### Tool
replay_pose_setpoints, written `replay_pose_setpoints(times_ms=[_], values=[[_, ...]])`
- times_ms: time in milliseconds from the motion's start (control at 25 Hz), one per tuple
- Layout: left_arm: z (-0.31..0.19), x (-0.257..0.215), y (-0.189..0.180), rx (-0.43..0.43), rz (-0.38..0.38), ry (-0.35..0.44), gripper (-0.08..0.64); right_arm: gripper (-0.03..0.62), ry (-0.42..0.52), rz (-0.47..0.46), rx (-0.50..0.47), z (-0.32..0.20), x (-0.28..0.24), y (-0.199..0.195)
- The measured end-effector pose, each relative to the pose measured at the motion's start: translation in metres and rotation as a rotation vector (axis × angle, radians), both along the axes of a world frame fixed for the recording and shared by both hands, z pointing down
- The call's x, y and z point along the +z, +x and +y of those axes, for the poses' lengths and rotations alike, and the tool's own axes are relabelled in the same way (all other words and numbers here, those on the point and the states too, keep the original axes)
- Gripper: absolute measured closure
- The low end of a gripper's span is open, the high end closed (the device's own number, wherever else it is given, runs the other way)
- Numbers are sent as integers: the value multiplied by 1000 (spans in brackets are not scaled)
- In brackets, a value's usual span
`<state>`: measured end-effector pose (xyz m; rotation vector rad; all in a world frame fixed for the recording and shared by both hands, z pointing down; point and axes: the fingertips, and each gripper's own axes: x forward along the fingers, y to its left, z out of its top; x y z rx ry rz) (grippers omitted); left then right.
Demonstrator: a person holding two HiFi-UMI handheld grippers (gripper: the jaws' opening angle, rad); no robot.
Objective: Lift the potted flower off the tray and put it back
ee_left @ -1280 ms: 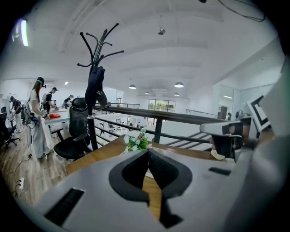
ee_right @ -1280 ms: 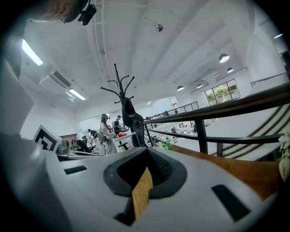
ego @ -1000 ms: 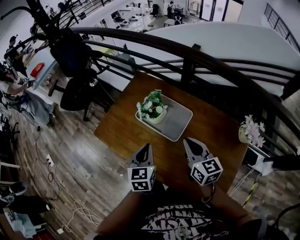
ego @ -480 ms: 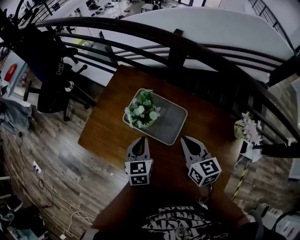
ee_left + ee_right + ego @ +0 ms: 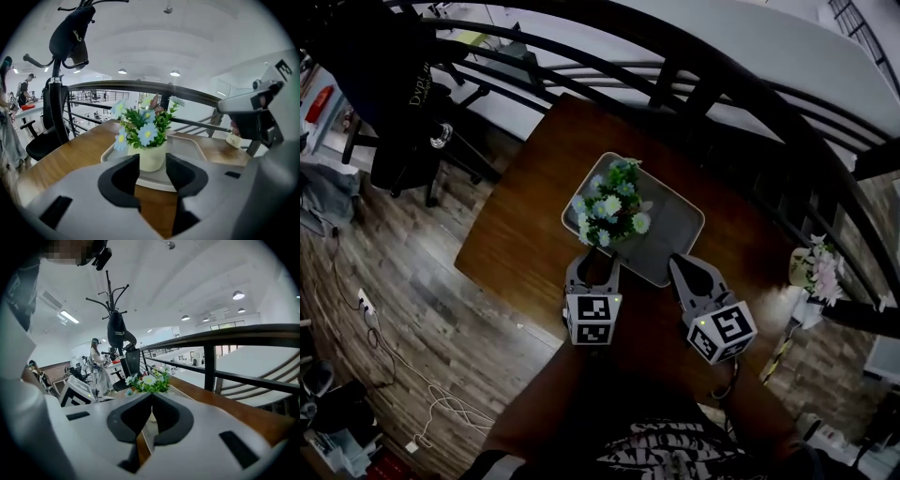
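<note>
The potted flower (image 5: 609, 208), blue and white blooms in a pale pot, stands at the near left end of the grey tray (image 5: 680, 225) on the brown table. My left gripper (image 5: 593, 262) sits just short of the tray's near edge, aimed at the pot. Its jaws are opening with nothing between them. In the left gripper view the pot (image 5: 152, 158) shows through the gap of the left gripper (image 5: 152, 165), still beyond the tips. My right gripper (image 5: 680, 262) is shut at the tray's near rim, right of the pot. The flowers (image 5: 147, 380) show above the right gripper (image 5: 152, 397).
A dark railing (image 5: 722, 89) curves behind the table (image 5: 511, 234). A black chair (image 5: 403, 122) stands at the left beyond the table's edge. A second pot of pale flowers (image 5: 820, 272) sits off the table at the right. Cables lie on the wooden floor (image 5: 412, 309).
Both grippers have moved forward and down towards the tray's near edge. The left jaws, shut before, now stand parted. The right jaws stay shut.
</note>
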<state>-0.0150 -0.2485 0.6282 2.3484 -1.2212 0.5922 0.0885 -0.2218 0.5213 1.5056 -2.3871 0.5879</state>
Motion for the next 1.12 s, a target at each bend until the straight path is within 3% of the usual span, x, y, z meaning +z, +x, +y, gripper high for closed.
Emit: replay_pose_setpoints(times_ms=[200, 480, 920, 1120], values=[[-19, 22, 6, 31, -30, 15, 296, 592, -12, -3, -49, -5, 6, -10], [-28, 35, 12, 49, -38, 48, 219, 592, -39, -19, -57, -2, 16, -11], [-51, 43, 39, 162, -76, 95, 107, 593, -60, -36, -41, -12, 24, -1], [-61, 49, 50, 186, -90, 92, 92, 593, -68, -41, -34, -15, 27, 4]])
